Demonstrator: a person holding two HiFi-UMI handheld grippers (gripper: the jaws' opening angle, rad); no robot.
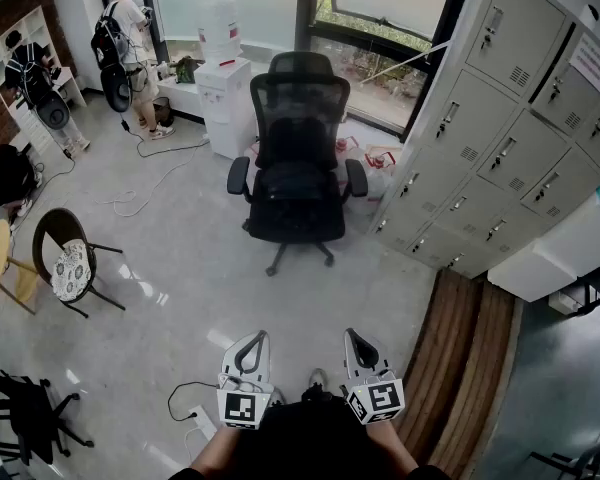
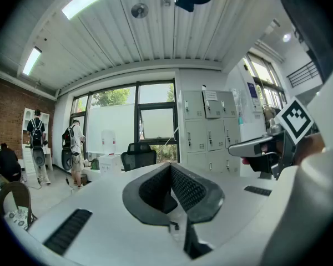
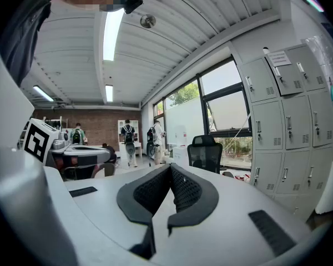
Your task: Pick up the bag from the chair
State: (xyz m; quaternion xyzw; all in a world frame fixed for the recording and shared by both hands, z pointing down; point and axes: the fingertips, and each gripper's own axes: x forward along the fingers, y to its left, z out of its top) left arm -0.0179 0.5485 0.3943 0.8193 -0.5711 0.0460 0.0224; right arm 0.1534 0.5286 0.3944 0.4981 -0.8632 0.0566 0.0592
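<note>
Left gripper (image 1: 259,337) and right gripper (image 1: 351,335), both clenched empty, side by side at 6 o'clock, aimed at chair (image 1: 298,168) at 12 o'clock; only gripper views show ceiling light (image 3: 112,32).

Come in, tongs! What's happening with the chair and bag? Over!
Left tongs, right tongs shut, empty. Chair ahead, not reached; bag not clear on dark seat. Power strip on floor, left side.

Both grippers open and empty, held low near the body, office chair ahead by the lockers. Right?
Not open: both are shut. In the left gripper view the fingers of the left gripper meet at the tips with nothing between; the right gripper view shows the same for the right gripper. The rest holds: empty, low near the body, office chair ahead by the lockers.
</note>
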